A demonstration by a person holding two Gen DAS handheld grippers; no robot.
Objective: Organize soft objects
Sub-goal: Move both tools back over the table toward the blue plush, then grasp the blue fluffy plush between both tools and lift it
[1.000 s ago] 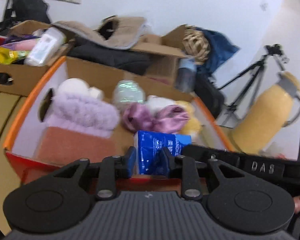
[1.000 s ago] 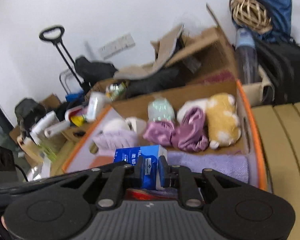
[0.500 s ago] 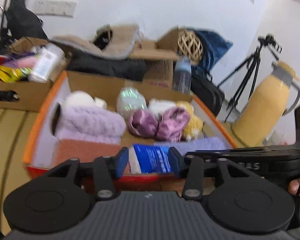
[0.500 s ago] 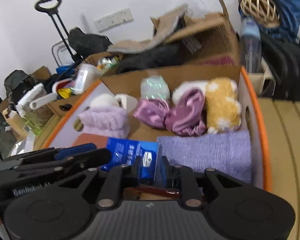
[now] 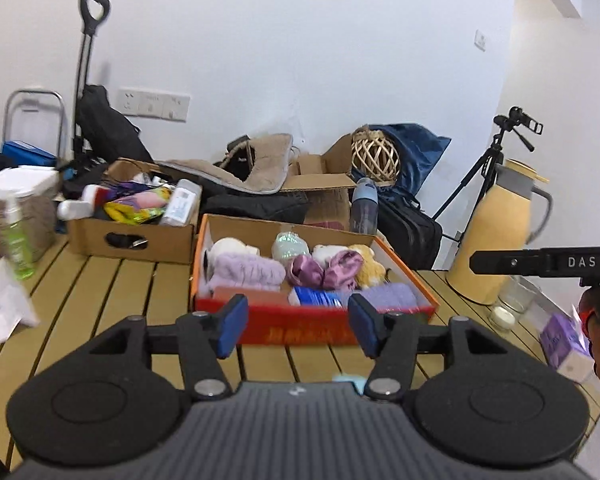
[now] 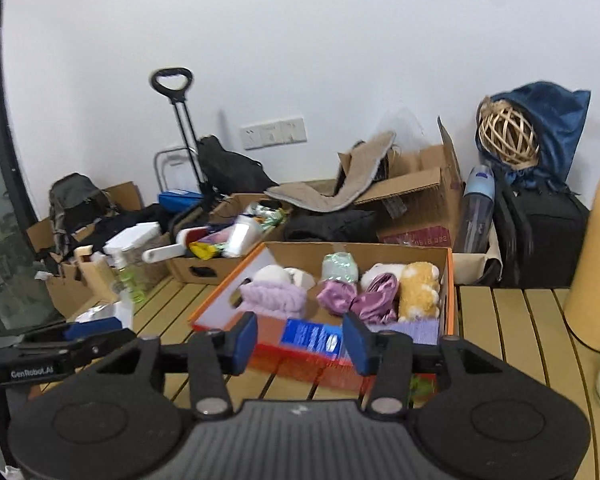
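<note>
An orange-rimmed cardboard box on the slatted table holds the soft things: a lilac fluffy roll, purple satin scrunchies, a yellow plush toy, a purple towel and a blue tissue pack lying at the box's front. My left gripper and right gripper hover in front of the box, jaws opening, nothing between them.
A second cardboard box of bottles and packets stands left of the orange one. A yellow thermos jug, a candle jar and a small purple pack stand at the right. Bags, boxes and a trolley line the wall.
Both grippers let go of the blue tissue pack, which now lies in the box, and drew back and up from it. Their jaws widened.
</note>
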